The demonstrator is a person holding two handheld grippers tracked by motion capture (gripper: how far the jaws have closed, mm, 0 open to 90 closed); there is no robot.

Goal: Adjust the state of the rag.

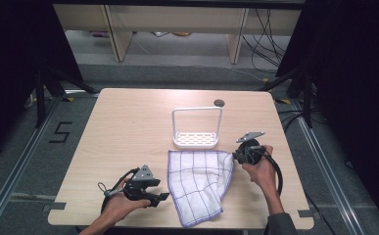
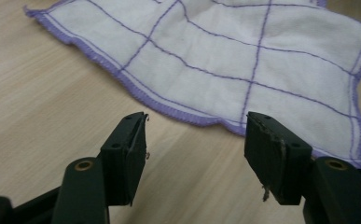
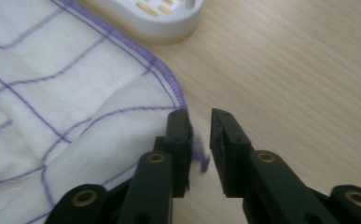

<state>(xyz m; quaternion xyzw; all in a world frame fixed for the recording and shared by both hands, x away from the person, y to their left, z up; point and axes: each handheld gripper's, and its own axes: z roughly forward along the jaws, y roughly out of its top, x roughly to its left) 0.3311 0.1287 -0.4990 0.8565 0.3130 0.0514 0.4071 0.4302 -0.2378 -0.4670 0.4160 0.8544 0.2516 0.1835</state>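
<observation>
Left tongs wide open, low; right tongs narrowly parted.

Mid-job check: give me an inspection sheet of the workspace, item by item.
Surface: light wood table, bare apart from the job's things.
Job's things: white cloth with purple grid lying flat near the front edge; white rack upright behind it, touching or nearly so.
Clutter: nothing seen.
Grippers: left gripper open, short of the cloth's hem; right gripper slightly open at the cloth's corner, a purple fringe between the jaws.
Cables: a black cable loops from the right gripper.
Surroundings: wooden furniture legs, floor wires.
</observation>
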